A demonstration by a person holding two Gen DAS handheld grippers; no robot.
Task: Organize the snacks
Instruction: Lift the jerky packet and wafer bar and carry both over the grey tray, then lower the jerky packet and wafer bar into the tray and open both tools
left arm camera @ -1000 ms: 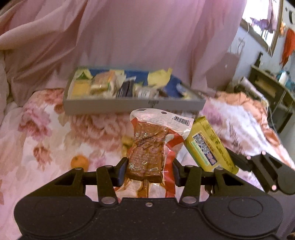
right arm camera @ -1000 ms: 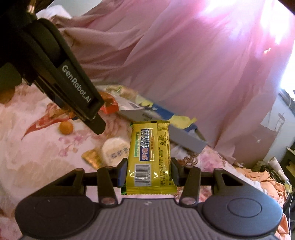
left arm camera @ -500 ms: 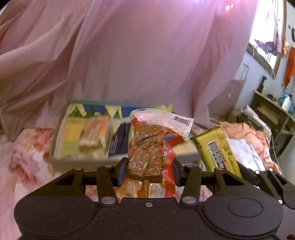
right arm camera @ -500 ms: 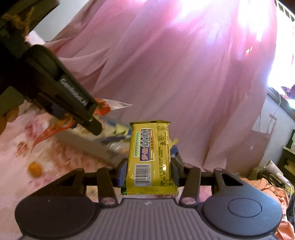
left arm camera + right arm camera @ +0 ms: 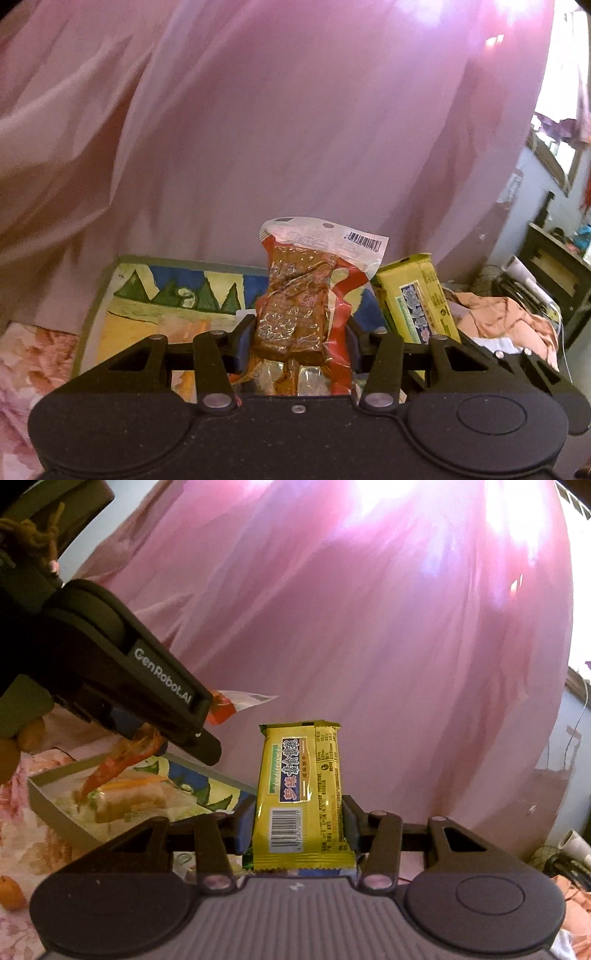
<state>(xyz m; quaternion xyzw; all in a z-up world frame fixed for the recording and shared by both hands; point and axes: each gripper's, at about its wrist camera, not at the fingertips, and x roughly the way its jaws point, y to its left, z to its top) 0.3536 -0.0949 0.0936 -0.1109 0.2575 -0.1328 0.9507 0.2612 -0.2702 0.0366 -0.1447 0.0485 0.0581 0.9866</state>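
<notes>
**Two snacks carried to the tray**

Judged from the scene, the step in hand is the carry: both snacks are gripped and held above the tray (image 5: pixel 96 295), neither yet set down.

The left gripper (image 5: pixel 299 341) is partly closed, its pads pressing the sides of a brown pack (image 5: pixel 295 302) in clear wrap with a red edge and a barcode at the top. The right gripper (image 5: pixel 297 829) is likewise partly closed on a yellow bar (image 5: pixel 301 794), held upright with its barcode near the camera.

The next move likely calls for lowering each snack into a free spot in the tray and parting the jaws only once it rests there. The two grippers sit close side by side, so they need to keep clear of one another on the way down.

The left view shows the tray's painted floor, with green peaks on blue, just beyond the pack, and the yellow bar to its right. It also shows a dark shelf (image 5: pixel 554 273) far right. The right view shows the tray's grey near wall (image 5: pixel 55 812), pale snacks lying inside, and a small orange (image 5: pixel 9 891) on the floral sheet (image 5: pixel 22 853) at near left. Pink curtain (image 5: pixel 369 664) fills the far side of both.
</notes>
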